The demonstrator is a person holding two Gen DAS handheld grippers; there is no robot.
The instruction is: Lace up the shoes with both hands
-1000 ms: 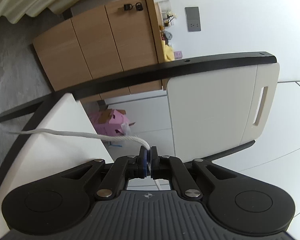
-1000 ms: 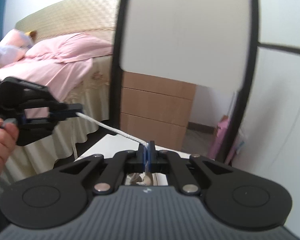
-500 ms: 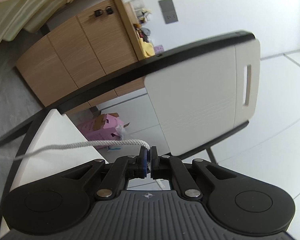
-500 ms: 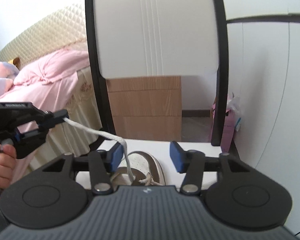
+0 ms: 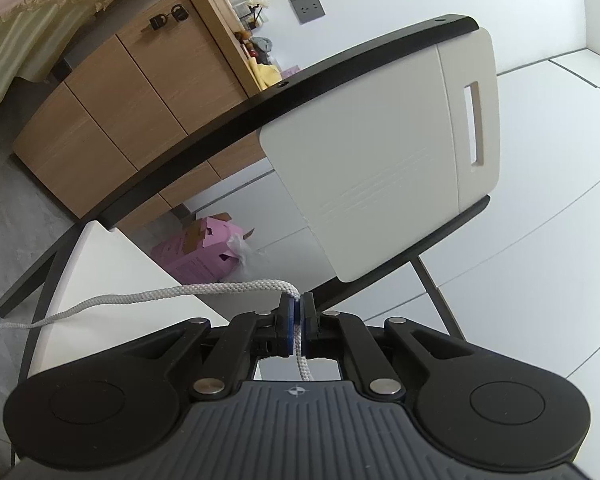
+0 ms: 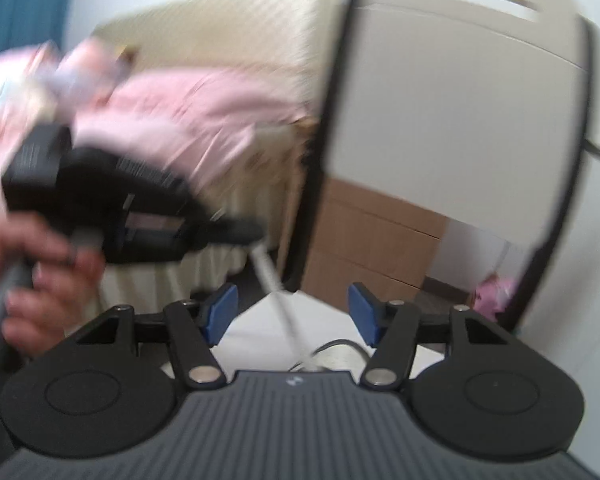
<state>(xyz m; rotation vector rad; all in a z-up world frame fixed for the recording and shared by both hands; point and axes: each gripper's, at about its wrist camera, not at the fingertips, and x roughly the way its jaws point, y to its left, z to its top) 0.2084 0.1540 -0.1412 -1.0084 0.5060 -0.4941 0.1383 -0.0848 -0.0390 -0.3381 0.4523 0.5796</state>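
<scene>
A white shoelace runs in from the left and ends between the pads of my left gripper, which is shut on it. In the blurred right wrist view that left gripper sits at the left in a person's hand, and the lace slants down from its tip. My right gripper has its jaws opening. The lace passes through the gap between its blue pads without touching them. A pale blurred bit of the shoe shows just above the gripper body.
The white tabletop carries the work. Behind it stands a chair with a cream back and black frame. Farther off are a wooden cabinet, a pink box on the floor and a bed with pink bedding.
My right gripper was shut on the lace and has let it go, its jaws spreading wide, and its view swung sideways. The left gripper keeps its grip, rolled and slightly raised.
</scene>
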